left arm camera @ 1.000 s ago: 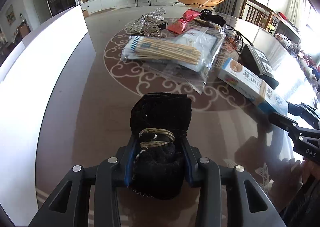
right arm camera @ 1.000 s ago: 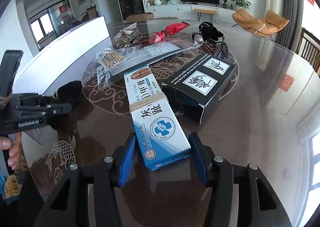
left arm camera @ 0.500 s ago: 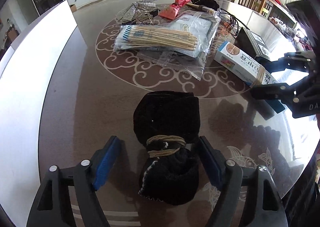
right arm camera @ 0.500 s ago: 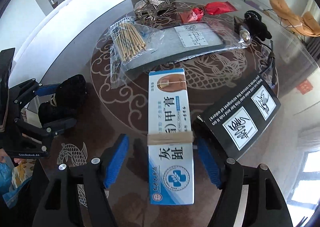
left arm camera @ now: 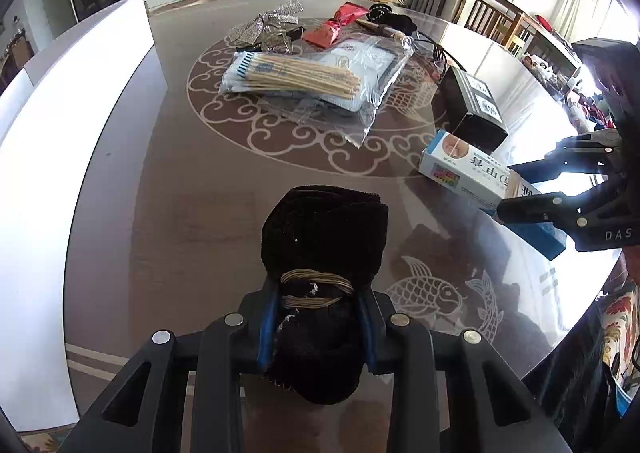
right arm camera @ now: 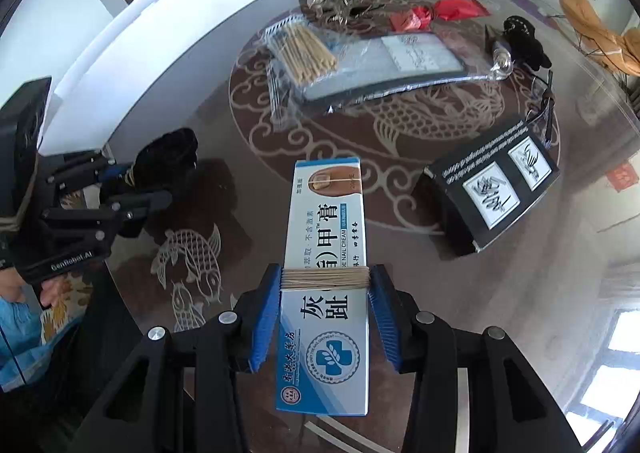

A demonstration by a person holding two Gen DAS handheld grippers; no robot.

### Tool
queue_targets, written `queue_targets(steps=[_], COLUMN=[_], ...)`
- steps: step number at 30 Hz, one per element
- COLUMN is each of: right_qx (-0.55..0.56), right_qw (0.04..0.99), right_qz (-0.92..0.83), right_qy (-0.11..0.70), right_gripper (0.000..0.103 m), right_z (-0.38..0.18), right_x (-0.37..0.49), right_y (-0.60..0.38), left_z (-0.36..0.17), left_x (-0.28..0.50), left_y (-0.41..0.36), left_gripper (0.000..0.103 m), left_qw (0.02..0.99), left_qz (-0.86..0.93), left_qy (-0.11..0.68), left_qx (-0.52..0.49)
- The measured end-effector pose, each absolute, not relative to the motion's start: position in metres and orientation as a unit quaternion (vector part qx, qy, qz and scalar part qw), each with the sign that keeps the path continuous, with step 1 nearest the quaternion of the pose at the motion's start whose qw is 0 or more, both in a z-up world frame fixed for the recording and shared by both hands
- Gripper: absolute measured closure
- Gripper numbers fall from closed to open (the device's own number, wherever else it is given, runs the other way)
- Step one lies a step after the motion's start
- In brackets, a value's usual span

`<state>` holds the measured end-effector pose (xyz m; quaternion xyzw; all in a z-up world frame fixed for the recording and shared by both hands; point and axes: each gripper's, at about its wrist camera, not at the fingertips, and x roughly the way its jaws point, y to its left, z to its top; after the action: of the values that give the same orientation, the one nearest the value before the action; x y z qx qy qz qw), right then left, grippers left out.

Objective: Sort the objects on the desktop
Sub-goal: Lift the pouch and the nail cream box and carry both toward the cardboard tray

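Black fabric, a rolled cloth bundle [left arm camera: 320, 253] bound with tan cord, sat pinched between the blue pads of the left claw [left arm camera: 318, 327], whose jaws had just closed onto it near the front edge of the glossy brown table [left arm camera: 160, 193]. From that wrist camera, the right claw [left arm camera: 532, 189] appeared at the right edge, clamped on a white and blue ointment box [left arm camera: 460, 169]. The right wrist camera showed that box [right arm camera: 328, 293] lengthwise, wrapped in a band of tan thread, with the right claw [right arm camera: 325, 317] freshly closed against its long sides; only here could the printed label be read. This view also showed the left claw [right arm camera: 120, 189] side-on at the left. A black carton [right arm camera: 492, 193] stood just right of the box, and a clear bag of wooden sticks [left arm camera: 296, 77] lay near the table's patterned centre.
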<state>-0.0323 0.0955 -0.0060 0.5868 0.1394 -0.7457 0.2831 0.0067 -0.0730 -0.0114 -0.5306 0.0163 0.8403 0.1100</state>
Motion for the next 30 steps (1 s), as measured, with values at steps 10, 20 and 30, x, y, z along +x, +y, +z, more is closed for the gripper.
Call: queue_targets(steps=[10, 20, 30], right_qx=[0.595, 0.574, 0.553], right_qw=[0.274, 0.280, 0.294], right_qz=[-0.733, -0.756, -0.771], right_qy=[0.182, 0.142, 0.115], right_gripper=[0.033, 0.061, 0.061], right_z=[-0.013, 0.021, 0.038], right_x=[-0.037, -0.030, -0.037], right_y=[0.081, 0.101, 0.082], left_z=[-0.020, -0.007, 0.066], left_x=[0.005, 0.012, 0.022], left_y=[-0.068, -0.083, -0.151], left_gripper=[0.067, 0.071, 0.071], left_qw=[0.113, 0.112, 0.079], left_qz=[0.833, 0.854, 0.890], left_qy=[0.040, -0.010, -0.067], left_qx=[-0.540, -0.508, -0.445])
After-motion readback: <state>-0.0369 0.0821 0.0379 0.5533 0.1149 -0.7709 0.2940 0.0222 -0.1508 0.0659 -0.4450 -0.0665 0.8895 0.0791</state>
